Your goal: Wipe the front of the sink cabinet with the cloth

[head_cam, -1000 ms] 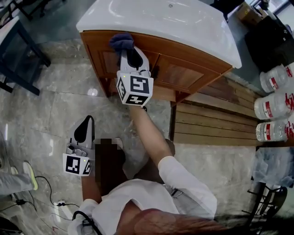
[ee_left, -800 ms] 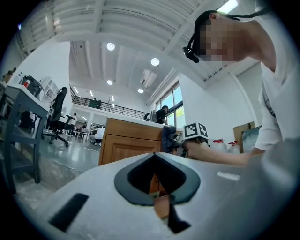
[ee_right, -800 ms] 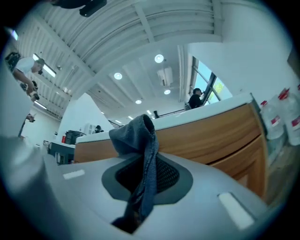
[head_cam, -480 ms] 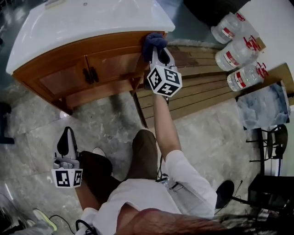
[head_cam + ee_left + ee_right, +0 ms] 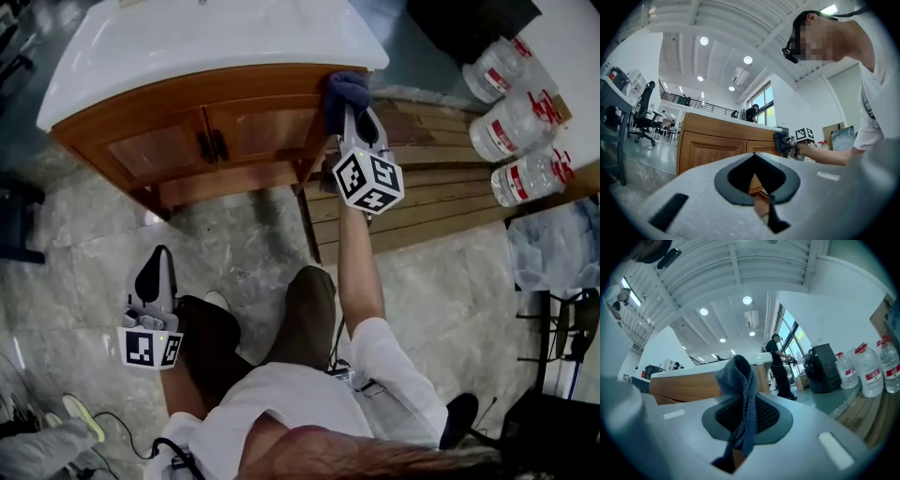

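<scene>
Pressing the cloth (image 5: 345, 89) to the far right top corner of the sink cabinet (image 5: 187, 103), my right gripper (image 5: 351, 117) clamps it. I fear it may slide off the edge there. My left gripper (image 5: 156, 274) hangs closed, empty, near left. One cloth, two cabinet doors (image 5: 262, 127), three water bottles (image 5: 514, 120).

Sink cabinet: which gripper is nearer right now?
Right. The right gripper presses the blue cloth onto a top front corner of the sink cabinet; the left gripper hangs low beside the person's leg, apart from it.
</scene>
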`<state>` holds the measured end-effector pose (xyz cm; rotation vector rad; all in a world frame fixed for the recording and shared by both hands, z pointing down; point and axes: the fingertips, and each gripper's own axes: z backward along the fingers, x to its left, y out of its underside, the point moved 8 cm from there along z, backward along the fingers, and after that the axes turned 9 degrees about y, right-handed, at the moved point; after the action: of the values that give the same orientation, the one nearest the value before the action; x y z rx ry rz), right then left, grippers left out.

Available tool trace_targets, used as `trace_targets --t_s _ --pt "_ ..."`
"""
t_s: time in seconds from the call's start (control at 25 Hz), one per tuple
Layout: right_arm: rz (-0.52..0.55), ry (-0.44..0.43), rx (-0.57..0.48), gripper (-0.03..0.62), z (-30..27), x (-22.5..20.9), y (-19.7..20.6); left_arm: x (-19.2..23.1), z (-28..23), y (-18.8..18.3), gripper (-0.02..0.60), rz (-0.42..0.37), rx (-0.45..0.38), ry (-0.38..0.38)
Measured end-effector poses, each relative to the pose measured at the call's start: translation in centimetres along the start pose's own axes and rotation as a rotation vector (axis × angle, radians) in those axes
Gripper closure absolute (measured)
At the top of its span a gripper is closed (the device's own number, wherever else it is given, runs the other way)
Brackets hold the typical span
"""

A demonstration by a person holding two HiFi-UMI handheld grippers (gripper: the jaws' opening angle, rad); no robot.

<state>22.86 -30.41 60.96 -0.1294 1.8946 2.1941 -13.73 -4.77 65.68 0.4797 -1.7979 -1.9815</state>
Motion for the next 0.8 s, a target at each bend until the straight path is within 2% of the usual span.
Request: trace_targets --t_s 0.08,0.12,0.32,0.44,0.52,0.6,0.68,0.8 --pt "-0.006 -0.08 0.008 0.541 2.0 3.2 1.4 0.0 -0.3 -0.1 0.578 -0.009 -0.001 0.003" --pt "-0.012 -0.143 0.023 0.541 2.8 6.2 2.9 0.6 0.0 -0.3 0.578 -0.014 0.0 0.0" --pt "-0.086 -0.52 0.159 0.54 5.7 25.2 12.7 3.2 3.4 -0.9 0.578 -0.024 -0.007 -0.072" --pt "-0.113 -0.648 0.18 0.542 5.9 34.8 15.9 3.5 5.4 -1.0 0.578 -0.027 -0.009 -0.124" --pt "-0.108 -0.675 0.158 0.542 5.3 40.0 16.9 3.9 6.9 -1.0 0.578 -0.028 -0.009 -0.159" --pt "-0.091 -0.66 0.152 0.542 3.9 43.7 17.8 4.3 8.5 -1.1 0.578 -0.028 -0.006 -0.199" --pt "-0.069 -0.612 0.163 0.542 2.2 45.5 18.6 4.8 10.0 -1.3 0.578 -0.029 -0.005 -0.238" --pt "-0.015 -0.568 0.132 0.543 0.8 45.6 18.9 5.4 11.4 -1.3 0.578 -0.024 -0.008 -0.273"
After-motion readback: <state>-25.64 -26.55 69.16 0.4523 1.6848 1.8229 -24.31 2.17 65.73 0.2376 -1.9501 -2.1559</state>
